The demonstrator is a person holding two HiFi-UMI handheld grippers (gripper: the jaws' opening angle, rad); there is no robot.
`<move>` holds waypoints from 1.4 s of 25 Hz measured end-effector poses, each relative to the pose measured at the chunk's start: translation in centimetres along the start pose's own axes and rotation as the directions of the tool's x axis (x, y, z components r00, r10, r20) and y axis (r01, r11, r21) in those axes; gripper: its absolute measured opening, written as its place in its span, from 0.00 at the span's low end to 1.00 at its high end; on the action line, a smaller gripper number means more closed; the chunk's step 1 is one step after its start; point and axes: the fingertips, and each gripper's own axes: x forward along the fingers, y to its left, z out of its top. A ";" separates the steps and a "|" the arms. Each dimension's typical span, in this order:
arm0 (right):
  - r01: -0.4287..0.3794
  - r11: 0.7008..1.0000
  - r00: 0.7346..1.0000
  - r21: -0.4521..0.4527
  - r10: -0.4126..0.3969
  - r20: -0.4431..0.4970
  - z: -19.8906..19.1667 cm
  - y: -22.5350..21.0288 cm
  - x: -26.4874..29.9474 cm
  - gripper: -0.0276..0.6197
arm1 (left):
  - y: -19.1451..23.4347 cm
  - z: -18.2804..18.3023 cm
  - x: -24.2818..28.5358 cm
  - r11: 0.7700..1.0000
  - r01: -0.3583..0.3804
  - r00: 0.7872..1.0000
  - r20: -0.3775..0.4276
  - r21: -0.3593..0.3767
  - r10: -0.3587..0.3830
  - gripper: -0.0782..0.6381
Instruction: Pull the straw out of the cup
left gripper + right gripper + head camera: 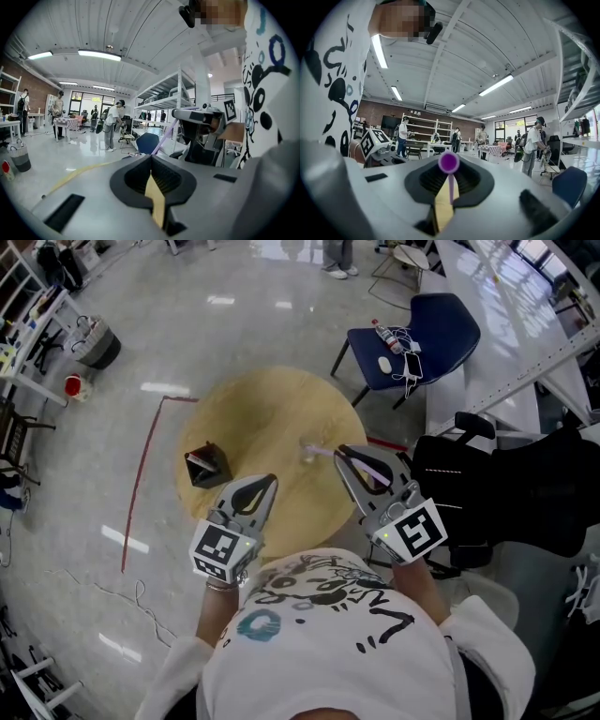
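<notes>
A clear cup (307, 452) stands on the round wooden table (272, 409), right of centre. My right gripper (341, 452) is shut on a purple straw (370, 466), which lies along its jaws. The straw's far end shows right beside the cup's rim; I cannot tell if it is still inside. In the right gripper view the straw (449, 162) points its round end at the camera from between the jaws of the right gripper (446, 174). My left gripper (270, 480) hangs over the table's near edge, shut and holding nothing. From the left gripper (151, 158) the straw (165, 137) slants down in the air.
A black folded stand (207, 465) sits on the table's left side. A blue chair (417, 334) with a bottle and cables stands beyond the table. A black bag (506, 493) lies at my right. People stand about the far hall.
</notes>
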 end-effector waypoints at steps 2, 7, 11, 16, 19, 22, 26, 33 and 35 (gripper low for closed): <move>0.007 1.000 1.000 -0.003 -0.007 -0.006 0.0 0.0 -0.3 0.11 | -0.2 0.0 -0.1 1.000 0.000 1.000 0.000 0.001 0.000 0.13; 0.013 1.000 1.000 -0.010 -0.013 -0.018 0.0 0.2 -0.9 0.11 | -0.6 0.2 -0.5 1.000 -0.003 1.000 0.007 -0.003 0.003 0.13; 0.007 1.000 1.000 -0.013 -0.007 -0.020 0.0 0.1 -1.2 0.11 | -0.9 0.3 -0.6 1.000 -0.008 1.000 0.001 -0.006 0.008 0.13; 0.011 1.000 1.000 0.003 -0.011 -0.022 -0.4 0.0 -1.2 0.11 | -1.3 0.4 -0.5 1.000 -0.003 1.000 0.005 -0.004 0.003 0.13; 0.007 1.000 1.000 -0.002 -0.007 -0.028 -0.7 0.0 -1.1 0.11 | -1.2 0.2 -0.5 1.000 -0.004 1.000 0.001 -0.005 0.004 0.13; 0.000 1.000 0.999 -0.008 0.000 -0.040 -1.0 0.2 -0.9 0.11 | -1.0 0.0 -0.6 1.000 -0.006 1.000 0.000 -0.009 0.006 0.13; -0.002 1.000 0.999 -0.003 0.002 -0.039 -1.0 0.3 -0.9 0.11 | -1.1 0.2 -0.6 1.000 -0.010 1.000 0.008 -0.012 0.010 0.13; -0.009 1.000 0.999 -0.002 0.009 -0.043 -1.2 0.4 -0.8 0.11 | -1.1 -0.1 -0.7 1.000 -0.013 1.000 0.001 -0.016 0.013 0.13; -0.011 1.000 0.999 -0.001 0.010 -0.040 -1.2 0.5 -0.8 0.11 | -1.1 -0.2 -0.8 1.000 -0.014 1.000 0.001 -0.016 0.014 0.13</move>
